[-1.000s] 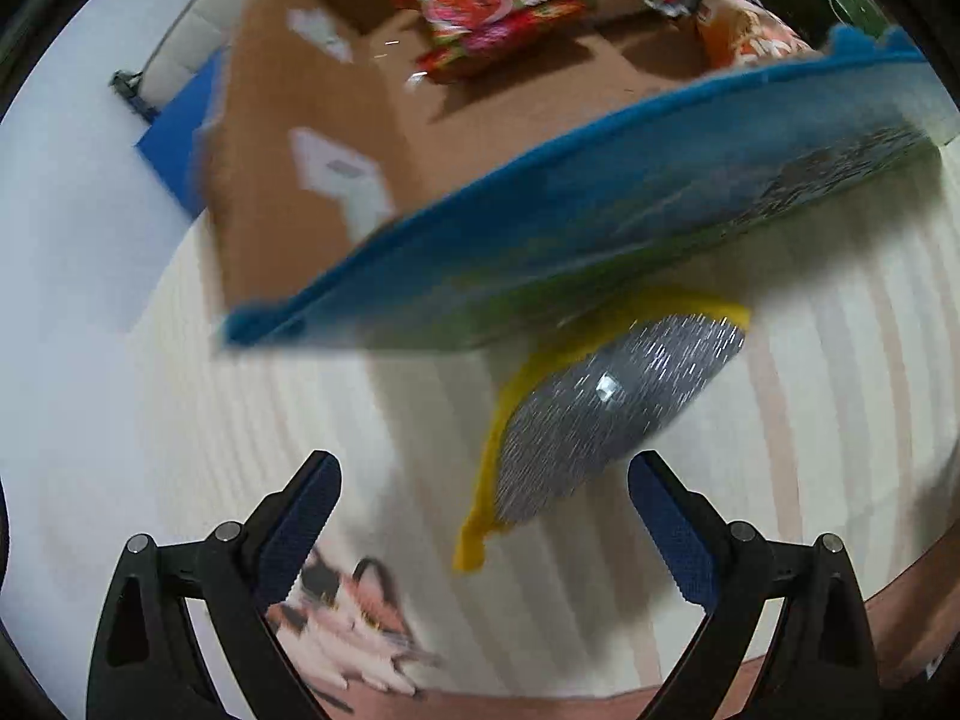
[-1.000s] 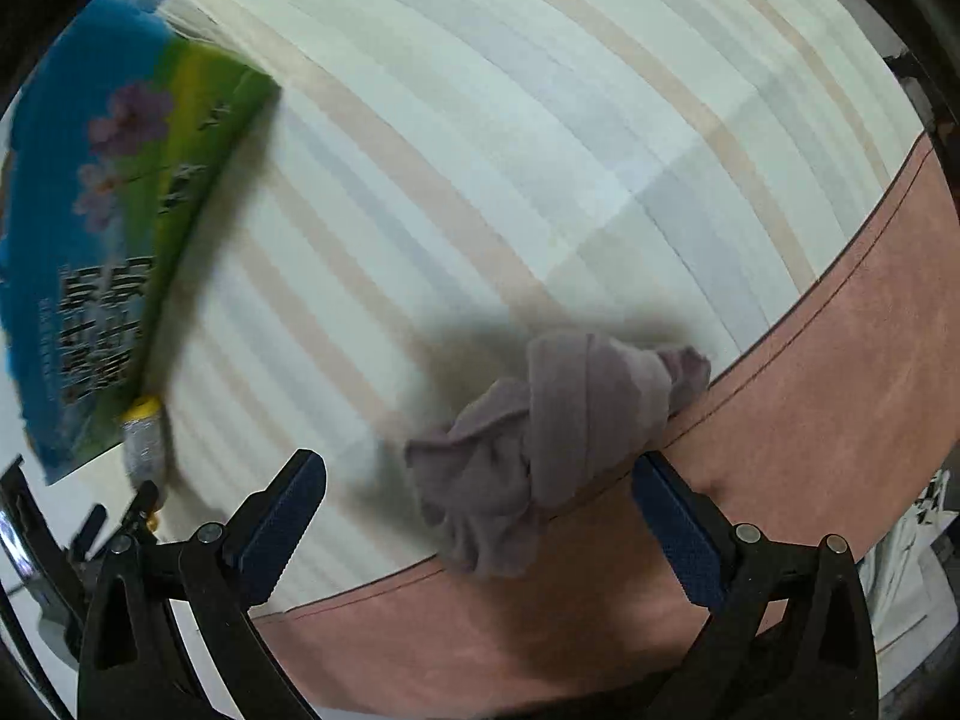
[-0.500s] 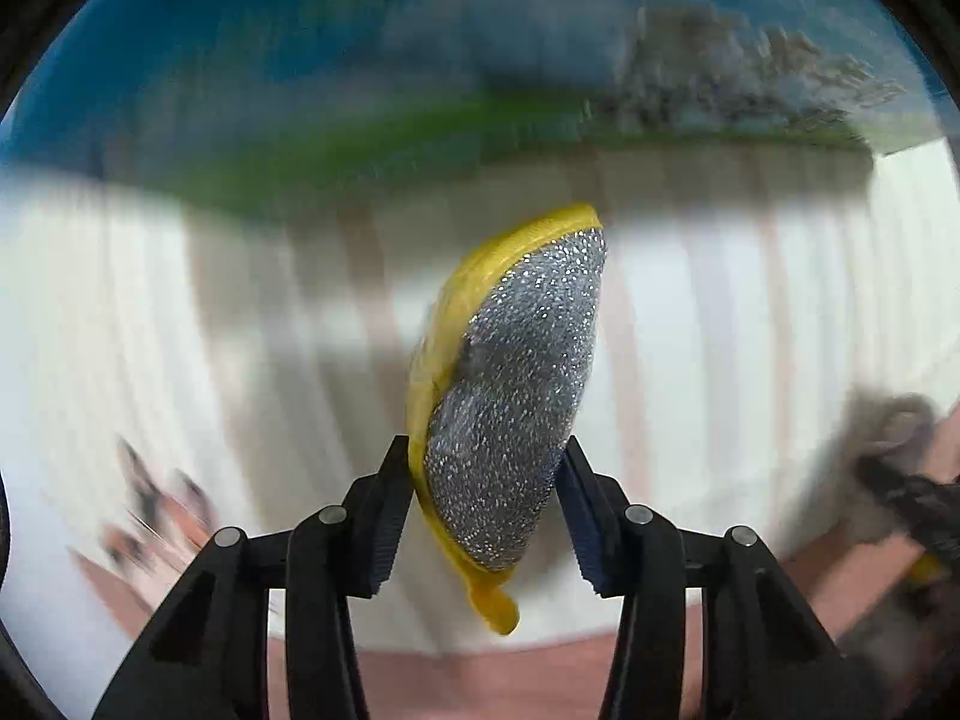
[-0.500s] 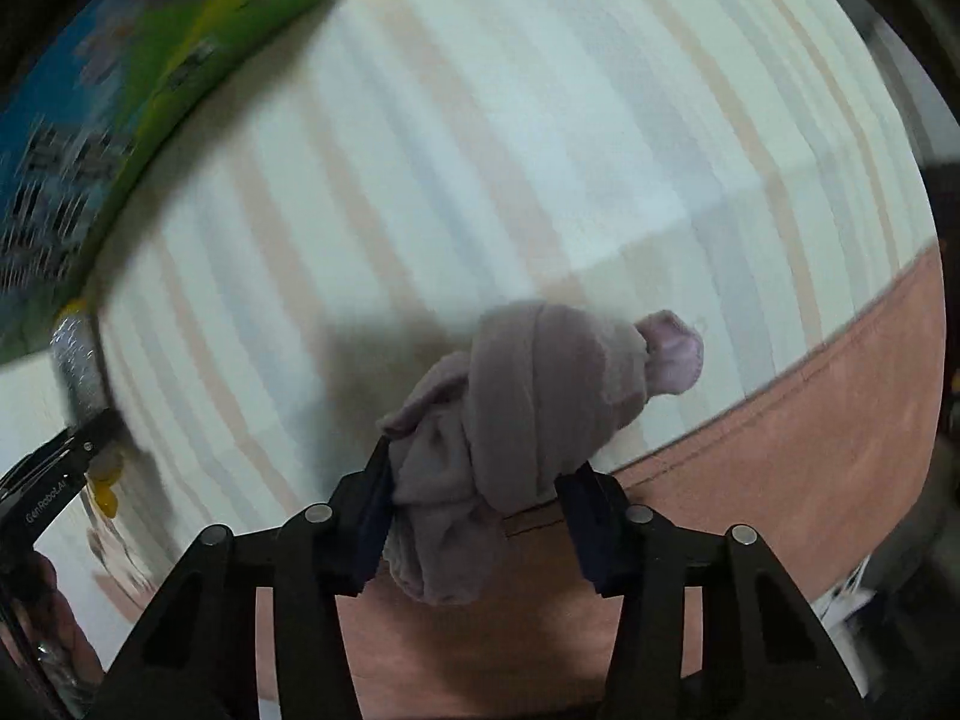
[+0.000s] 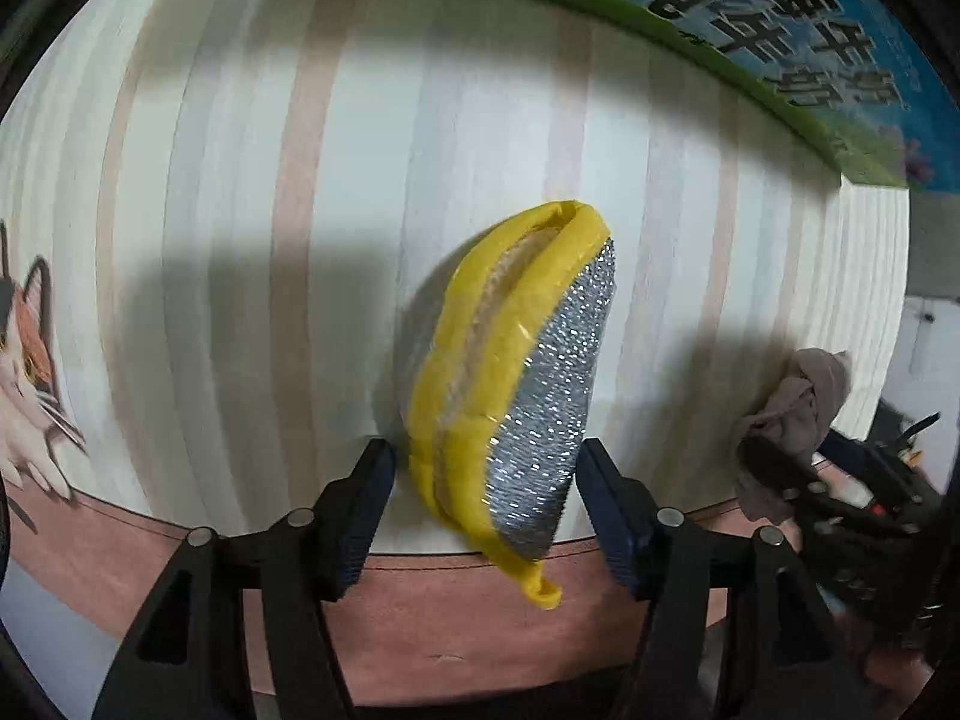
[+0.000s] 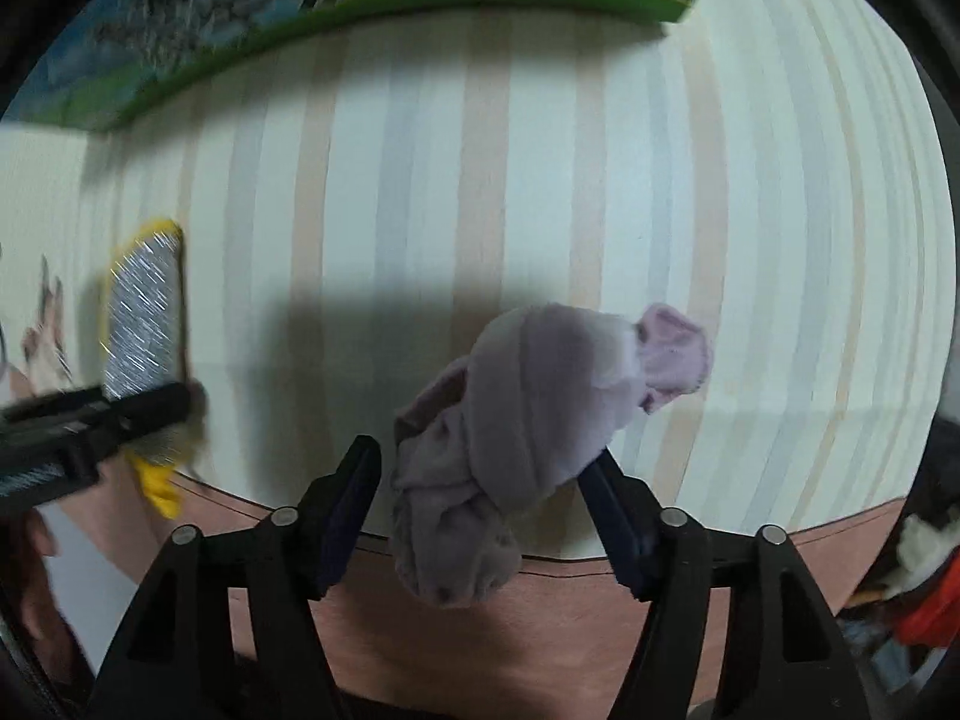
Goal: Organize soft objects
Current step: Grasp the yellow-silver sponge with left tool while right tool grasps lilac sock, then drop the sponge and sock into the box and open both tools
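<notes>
My left gripper [image 5: 483,507] is shut on a yellow sponge with a silver scouring face [image 5: 516,384] and holds it above the striped mat. My right gripper [image 6: 480,498] is shut on a balled-up mauve sock [image 6: 528,420], also above the mat. In the left wrist view the sock [image 5: 804,390] and the right gripper show at the far right. In the right wrist view the sponge [image 6: 144,312] and the left gripper show at the far left.
A striped cream mat [image 5: 300,180] with a brown border [image 5: 420,630] lies below. A blue and green printed box wall [image 5: 750,30] runs along the far edge; it also shows in the right wrist view [image 6: 300,6]. A cat picture [image 5: 24,372] is at the left.
Both grippers closed from open, the left on the sponge and the right on the sock, and lifted them. The views swung so the box now sits along the top.
</notes>
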{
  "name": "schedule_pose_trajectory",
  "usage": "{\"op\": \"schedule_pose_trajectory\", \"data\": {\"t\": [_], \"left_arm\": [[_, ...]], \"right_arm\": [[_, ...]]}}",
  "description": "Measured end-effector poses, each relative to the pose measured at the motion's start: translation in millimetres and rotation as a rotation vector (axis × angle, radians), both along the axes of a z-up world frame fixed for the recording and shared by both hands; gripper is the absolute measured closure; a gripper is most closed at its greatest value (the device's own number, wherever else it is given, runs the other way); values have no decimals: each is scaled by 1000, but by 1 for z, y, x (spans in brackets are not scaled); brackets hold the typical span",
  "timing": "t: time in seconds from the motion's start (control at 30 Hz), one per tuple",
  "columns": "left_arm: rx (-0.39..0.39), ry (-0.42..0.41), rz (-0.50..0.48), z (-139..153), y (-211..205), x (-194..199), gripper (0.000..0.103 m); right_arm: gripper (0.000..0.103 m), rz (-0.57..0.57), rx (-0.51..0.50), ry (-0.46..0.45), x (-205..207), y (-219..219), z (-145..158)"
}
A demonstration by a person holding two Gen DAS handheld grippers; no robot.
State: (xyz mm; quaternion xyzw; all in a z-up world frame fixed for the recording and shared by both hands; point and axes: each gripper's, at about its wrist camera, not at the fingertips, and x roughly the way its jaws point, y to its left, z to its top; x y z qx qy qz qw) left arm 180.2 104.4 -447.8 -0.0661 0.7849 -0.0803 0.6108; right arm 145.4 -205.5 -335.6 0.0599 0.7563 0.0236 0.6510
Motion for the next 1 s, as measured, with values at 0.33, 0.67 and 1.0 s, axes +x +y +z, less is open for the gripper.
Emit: {"op": "schedule_pose_trajectory", "data": {"t": [0.33,0.67,1.0], "left_arm": [[123,-58,-89,1,-29,4,43],[94,-197,-107,68,-54,0,62],[-5,-375,-42,206,-45,89,61]], "right_arm": [[32,-134,77,-16,-3,-31,11],[71,-128,129,-85,-15,-55,37],[71,-18,309,-351,53,-39,191]]}}
